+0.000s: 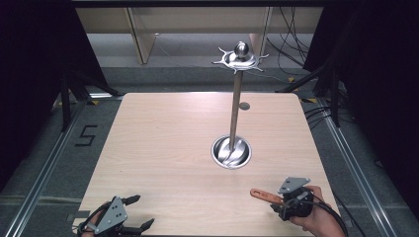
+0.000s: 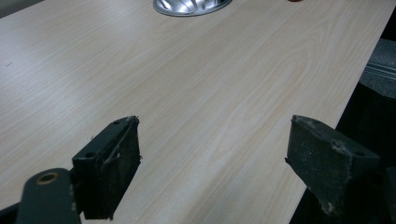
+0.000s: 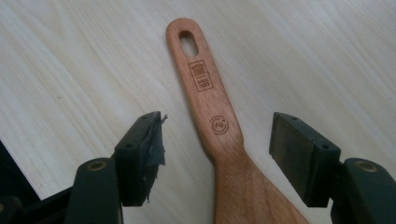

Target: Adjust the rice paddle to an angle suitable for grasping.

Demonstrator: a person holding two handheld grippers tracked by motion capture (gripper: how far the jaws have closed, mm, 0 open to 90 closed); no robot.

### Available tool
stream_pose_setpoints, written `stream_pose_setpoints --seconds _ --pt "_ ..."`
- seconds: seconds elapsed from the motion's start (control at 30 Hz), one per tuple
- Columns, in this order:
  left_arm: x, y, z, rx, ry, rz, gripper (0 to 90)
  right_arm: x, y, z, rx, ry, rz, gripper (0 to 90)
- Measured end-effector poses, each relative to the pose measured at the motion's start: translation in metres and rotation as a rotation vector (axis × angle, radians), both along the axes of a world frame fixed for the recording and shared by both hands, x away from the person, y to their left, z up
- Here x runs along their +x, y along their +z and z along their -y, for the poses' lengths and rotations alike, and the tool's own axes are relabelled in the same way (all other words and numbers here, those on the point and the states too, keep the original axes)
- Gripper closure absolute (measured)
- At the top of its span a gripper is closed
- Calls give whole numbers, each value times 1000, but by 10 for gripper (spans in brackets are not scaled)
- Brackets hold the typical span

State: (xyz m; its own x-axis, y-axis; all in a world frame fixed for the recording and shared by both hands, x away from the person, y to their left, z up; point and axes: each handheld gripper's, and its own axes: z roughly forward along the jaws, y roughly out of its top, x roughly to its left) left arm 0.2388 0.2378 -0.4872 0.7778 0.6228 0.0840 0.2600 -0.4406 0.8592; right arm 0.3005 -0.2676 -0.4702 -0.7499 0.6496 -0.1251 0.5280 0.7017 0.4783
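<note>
A wooden spatula lies flat on the counter near its front right corner, its handle with the slotted hole pointing toward the counter's left edge. The right gripper straddles the spatula where the handle widens into the blade; its jaws stand wide, a gap on each side, pads not touching the wood. The left gripper sits at the front left corner, jaws spread wide over bare counter with nothing between them. A metal stand, a round dish base with an upright rod and hooked top, rises right of the counter's centre.
</note>
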Motion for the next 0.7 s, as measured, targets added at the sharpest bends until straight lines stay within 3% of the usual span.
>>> stream_pose_setpoints --seconds 0.17,0.27,0.37,0.43,0.7 --pt "-1 0 0 -3 2 -6 168 9 2 -5 -40 39 -36 403" --pt "0 0 0 -4 5 3 168 15 0 -7 -50 20 -73 419" --pt "0 0 0 -1 0 -6 168 19 -3 -8 -68 41 -69 436" --pt "0 0 0 0 1 3 168 20 -3 -9 -73 43 -93 442" --pt "0 0 0 5 -1 -17 168 27 -6 -16 -110 84 -118 486"
